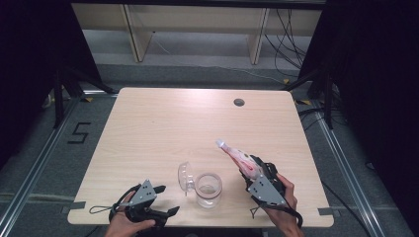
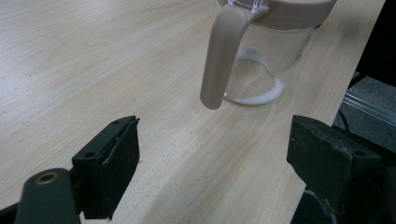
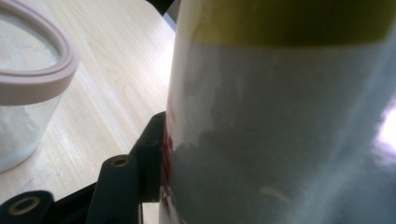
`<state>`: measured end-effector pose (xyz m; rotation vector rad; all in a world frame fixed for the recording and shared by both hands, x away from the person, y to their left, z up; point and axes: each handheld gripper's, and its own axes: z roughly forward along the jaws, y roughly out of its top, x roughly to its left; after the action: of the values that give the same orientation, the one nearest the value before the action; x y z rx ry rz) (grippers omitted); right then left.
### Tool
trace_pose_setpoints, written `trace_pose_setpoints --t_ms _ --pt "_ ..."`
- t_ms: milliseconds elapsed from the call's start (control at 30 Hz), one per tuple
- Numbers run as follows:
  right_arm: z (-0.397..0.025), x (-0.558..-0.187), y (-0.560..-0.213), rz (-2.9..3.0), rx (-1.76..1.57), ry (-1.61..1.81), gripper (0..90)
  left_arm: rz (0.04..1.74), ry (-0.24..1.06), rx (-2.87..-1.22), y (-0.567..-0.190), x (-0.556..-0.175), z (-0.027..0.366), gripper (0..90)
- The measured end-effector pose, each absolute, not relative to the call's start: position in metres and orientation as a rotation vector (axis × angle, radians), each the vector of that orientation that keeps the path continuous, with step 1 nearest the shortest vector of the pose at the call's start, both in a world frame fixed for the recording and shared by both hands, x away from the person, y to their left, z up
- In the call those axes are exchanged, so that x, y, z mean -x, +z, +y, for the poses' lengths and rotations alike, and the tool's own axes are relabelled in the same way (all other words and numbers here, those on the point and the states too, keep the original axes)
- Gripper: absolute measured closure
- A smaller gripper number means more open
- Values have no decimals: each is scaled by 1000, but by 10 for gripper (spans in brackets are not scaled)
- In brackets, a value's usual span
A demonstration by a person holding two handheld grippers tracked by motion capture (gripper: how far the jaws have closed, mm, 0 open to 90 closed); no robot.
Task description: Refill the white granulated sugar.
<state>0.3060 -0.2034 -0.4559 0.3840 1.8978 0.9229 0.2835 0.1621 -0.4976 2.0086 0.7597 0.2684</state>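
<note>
Near the front edge of the worktop [image 1: 163, 123] stands a clear glass jar [image 1: 208, 190] with a pinkish rim, its hinged lid [image 1: 185, 177] flipped open to the left. Just right of it, the right hand-held gripper [image 1: 257, 174] is clamped on a bottle [image 1: 238, 157] with a red-and-white label, held tilted with its white cap pointing up and away toward the far left. The left hand-held gripper [image 1: 168, 200] rests low at the front left, its jaws wide apart and holding nothing.

Judging from this, the main risk is a spill: if the bottle is tipped toward the jar while the cap is loose, or misses the mouth, the contents land on the worktop. The jar sits close to the edge and unsupported, so a knock from the bottle or a jaw could push it off.

From the left gripper view, the jar's clasp [image 2: 223, 56] hangs down the near side and a white residue rings the jar base, which the high view leaves too small to make out. In the right gripper view the bottle's wall sits against the left jaw, with a yellow band higher up the bottle; whether the bottle is capped cannot be told there.
</note>
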Motion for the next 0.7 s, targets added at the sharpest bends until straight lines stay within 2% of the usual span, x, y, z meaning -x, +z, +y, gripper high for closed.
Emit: trace_pose_setpoints --t_ms 700 --pt "-191 -278 -457 1868 0 517 478 739 308 -2020 -497 -285 165 168"
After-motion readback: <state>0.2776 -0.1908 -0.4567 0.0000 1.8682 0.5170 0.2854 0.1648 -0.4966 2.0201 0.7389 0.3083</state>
